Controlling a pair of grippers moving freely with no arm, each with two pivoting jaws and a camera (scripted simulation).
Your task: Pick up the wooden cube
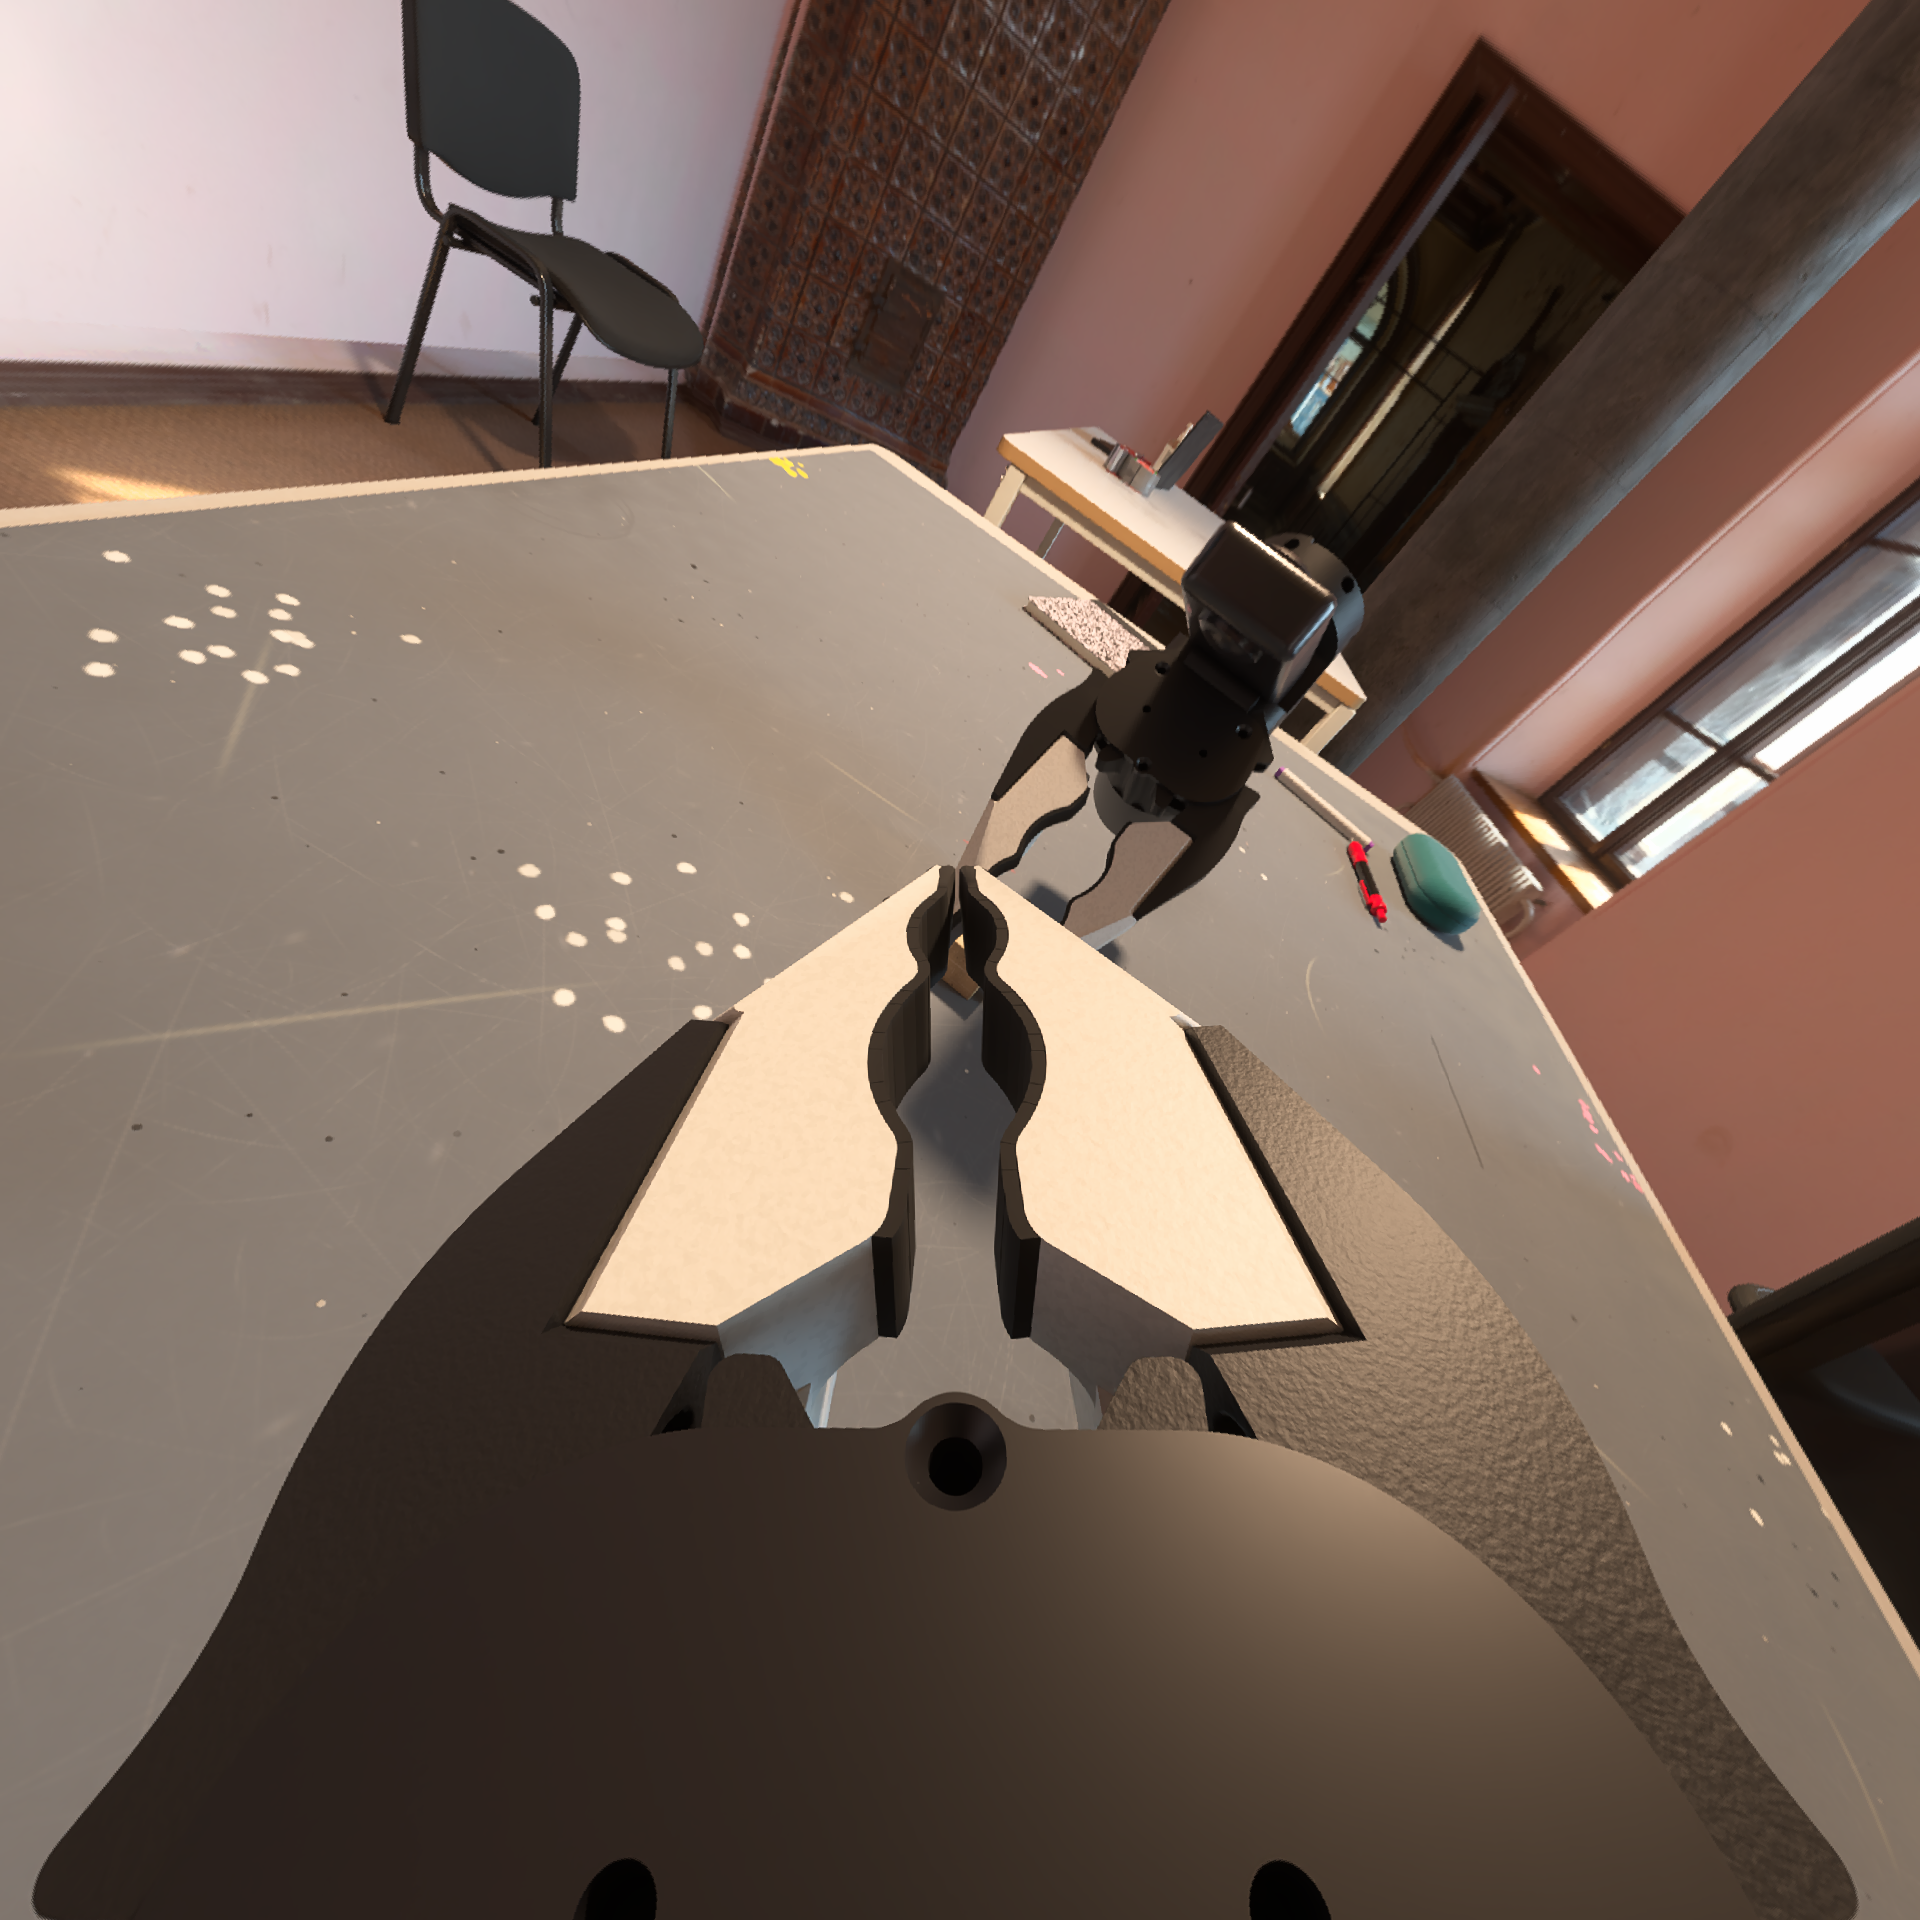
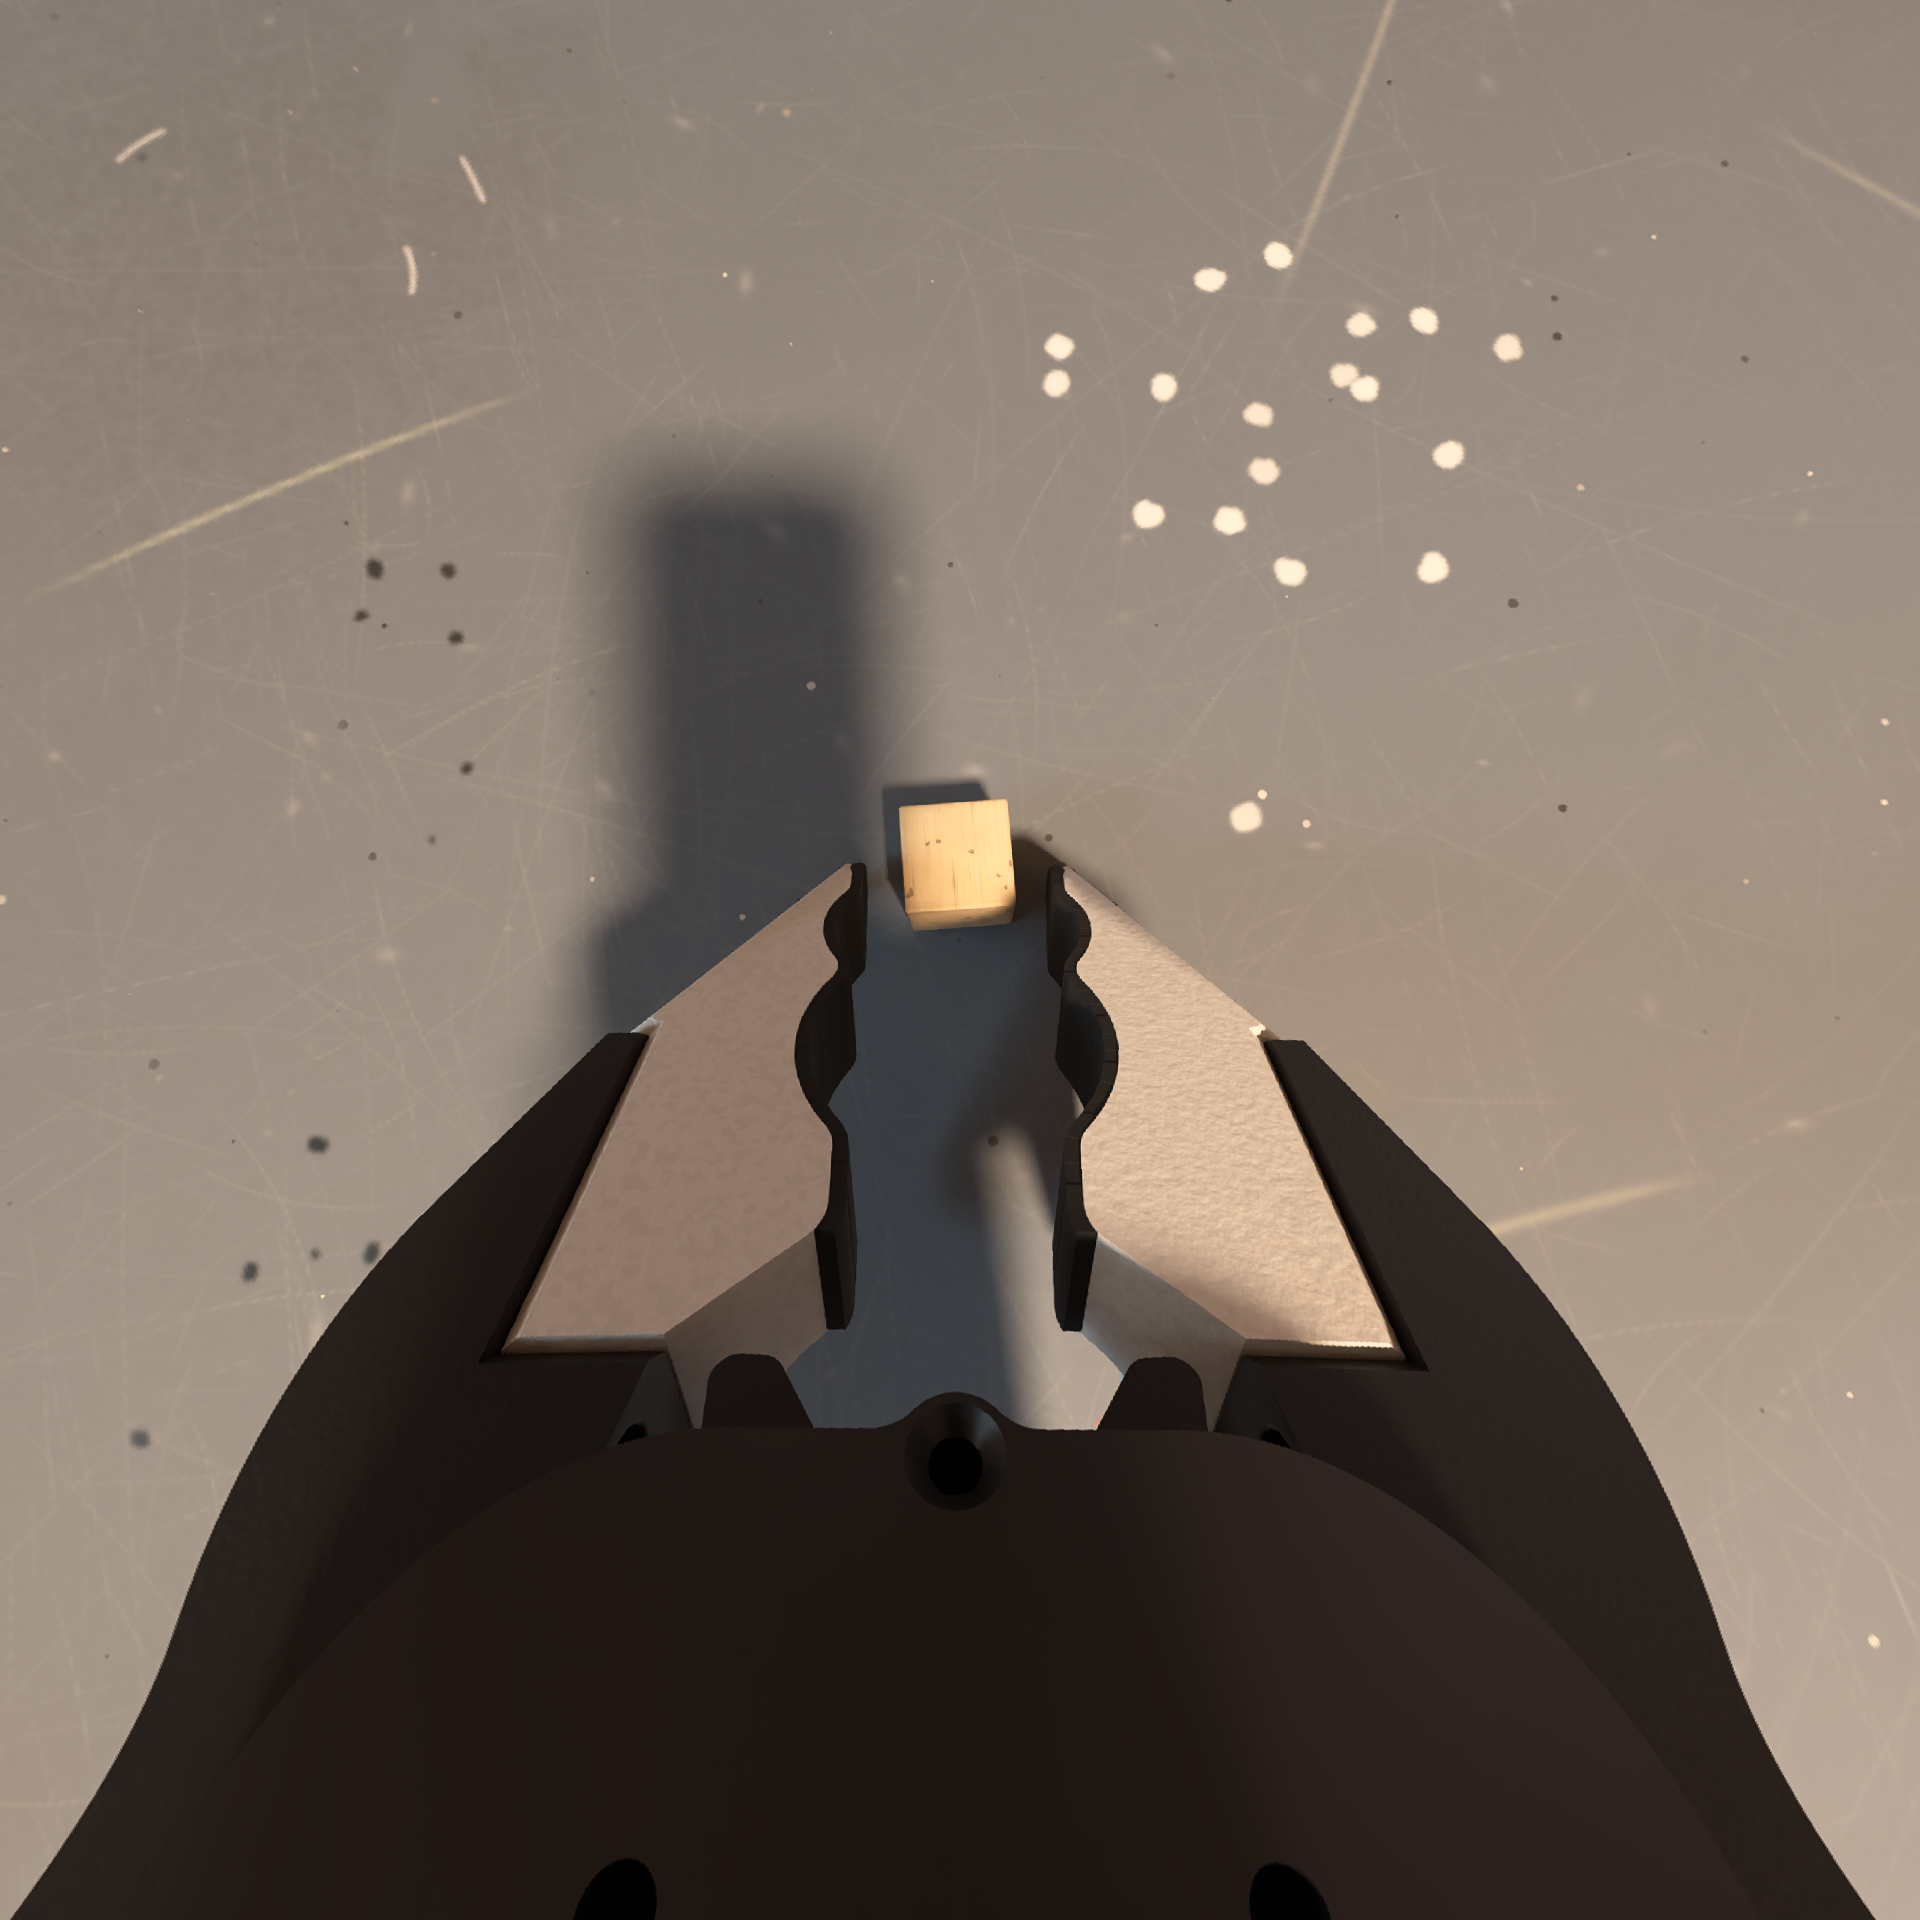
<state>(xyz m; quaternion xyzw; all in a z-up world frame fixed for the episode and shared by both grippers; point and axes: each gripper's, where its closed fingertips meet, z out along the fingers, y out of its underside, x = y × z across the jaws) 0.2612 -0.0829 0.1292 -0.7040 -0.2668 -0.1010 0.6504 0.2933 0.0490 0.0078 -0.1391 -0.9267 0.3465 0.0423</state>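
The wooden cube (image 2: 956,862) is small and pale and sits on the grey table (image 2: 416,520). My right gripper (image 2: 956,883) is open and points down at the table, with the cube between its two fingertips and just past them. In the left wrist view only a sliver of the cube (image 1: 960,977) shows through the gap between my left fingers. My left gripper (image 1: 956,883) is shut and empty, close above the table in front of the cube. The right gripper (image 1: 1049,904) shows there just beyond it, open over the cube.
A red and black marker (image 1: 1369,883), a white pen (image 1: 1314,802) and a teal oval object (image 1: 1434,883) lie near the table's right edge. A grey speckled pad (image 1: 1086,629) lies at the far corner. A black chair (image 1: 520,229) and a side table (image 1: 1122,499) stand beyond.
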